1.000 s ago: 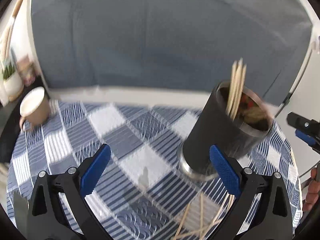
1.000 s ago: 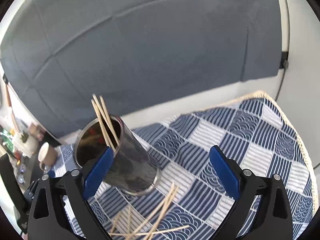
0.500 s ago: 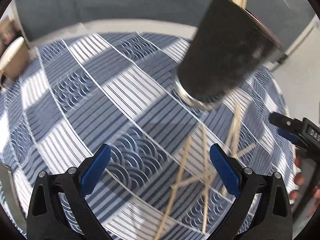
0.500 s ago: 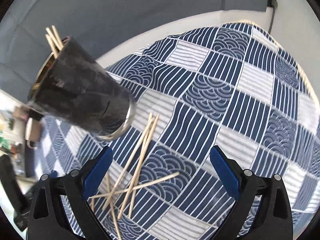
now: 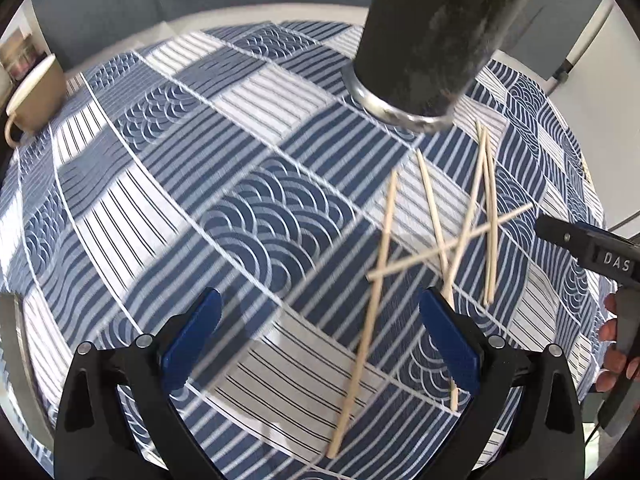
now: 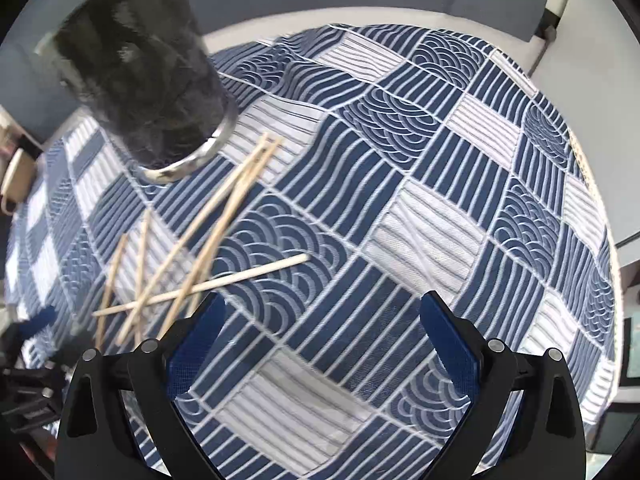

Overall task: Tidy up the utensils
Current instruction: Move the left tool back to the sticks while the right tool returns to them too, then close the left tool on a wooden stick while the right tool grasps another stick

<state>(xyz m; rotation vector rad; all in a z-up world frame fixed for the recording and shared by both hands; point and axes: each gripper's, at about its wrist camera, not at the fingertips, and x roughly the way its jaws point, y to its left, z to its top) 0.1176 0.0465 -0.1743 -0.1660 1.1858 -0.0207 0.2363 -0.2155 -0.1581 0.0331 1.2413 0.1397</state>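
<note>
Wooden chopsticks [image 5: 440, 236] are lying crossed beside the dark holder [image 5: 432, 36], so both empty grippers, left [image 5: 320, 344] and right [image 6: 320, 344], jaws spread, should be singling out one uncrossed stick.

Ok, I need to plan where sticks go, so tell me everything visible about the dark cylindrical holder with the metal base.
The dark cylindrical holder stands upright on the blue and white patterned tablecloth, looking matte black with a shiny metal ring round its foot. In the right wrist view, pale stick tips poke out of its top. The loose wooden sticks lie crossed on the cloth just in front of its base; whether any touches it is unclear. Neither gripper touches it.
</note>
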